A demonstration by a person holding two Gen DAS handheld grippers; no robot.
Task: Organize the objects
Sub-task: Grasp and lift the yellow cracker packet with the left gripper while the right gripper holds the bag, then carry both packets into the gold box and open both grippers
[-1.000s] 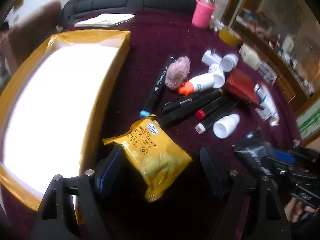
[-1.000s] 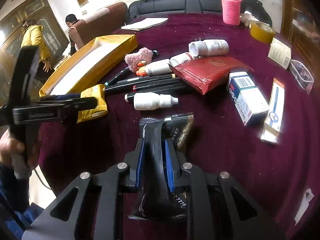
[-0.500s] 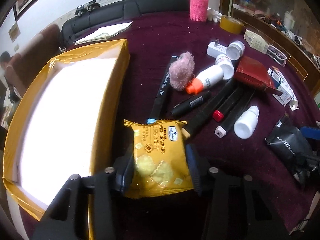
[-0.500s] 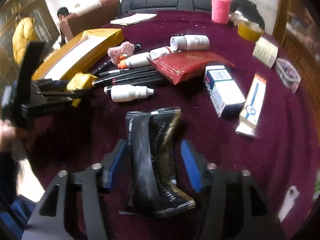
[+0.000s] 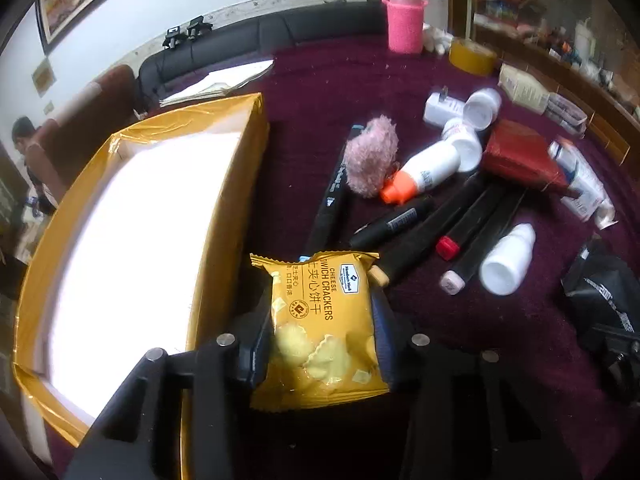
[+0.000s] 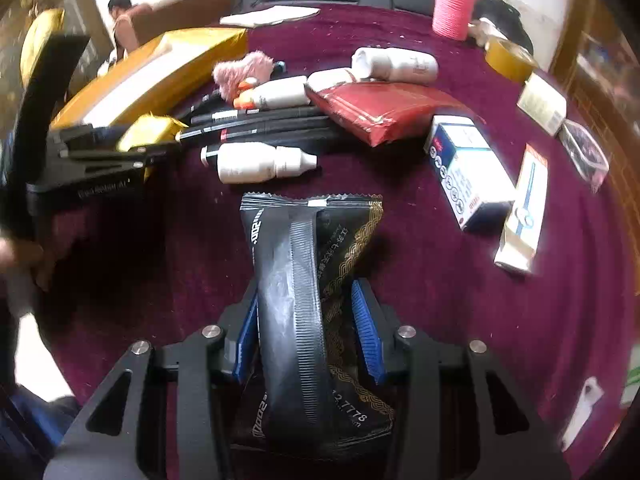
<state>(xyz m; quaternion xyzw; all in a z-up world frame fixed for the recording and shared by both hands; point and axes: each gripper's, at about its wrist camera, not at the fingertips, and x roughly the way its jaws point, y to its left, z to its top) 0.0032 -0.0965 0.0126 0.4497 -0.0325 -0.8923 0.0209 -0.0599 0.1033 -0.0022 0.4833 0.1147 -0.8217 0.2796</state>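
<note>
My left gripper (image 5: 320, 292) is closing, its pads pressed on both sides of a yellow cheese cracker packet (image 5: 324, 328), right beside the wall of the yellow-taped box (image 5: 224, 208) with its white inside. From the right wrist view, the same left gripper (image 6: 100, 160) reaches in at the left with the cracker packet (image 6: 148, 132) in its jaws. My right gripper (image 6: 305, 288) is also closing, blue pads against a black and gold snack packet (image 6: 296, 280) that lies lengthwise between them on the maroon cloth (image 6: 440, 300). The left wrist view shows that black packet (image 5: 600, 292) at far right.
Several black markers (image 5: 400, 224), white bottles (image 5: 508, 260), a pink fluffy ball (image 5: 372, 160) and a red pouch (image 5: 520, 156) lie mid-table. Cartons (image 6: 468, 168) sit right; a pink cup (image 5: 404, 24) and tape roll (image 5: 472, 56) far back. A person (image 6: 124, 20) stands beyond the box.
The left jaws came in from wide apart onto the cracker packet, which now sits straight between them. The right jaws let go their tight pinch on the black packet, spread, then narrowed again.
</note>
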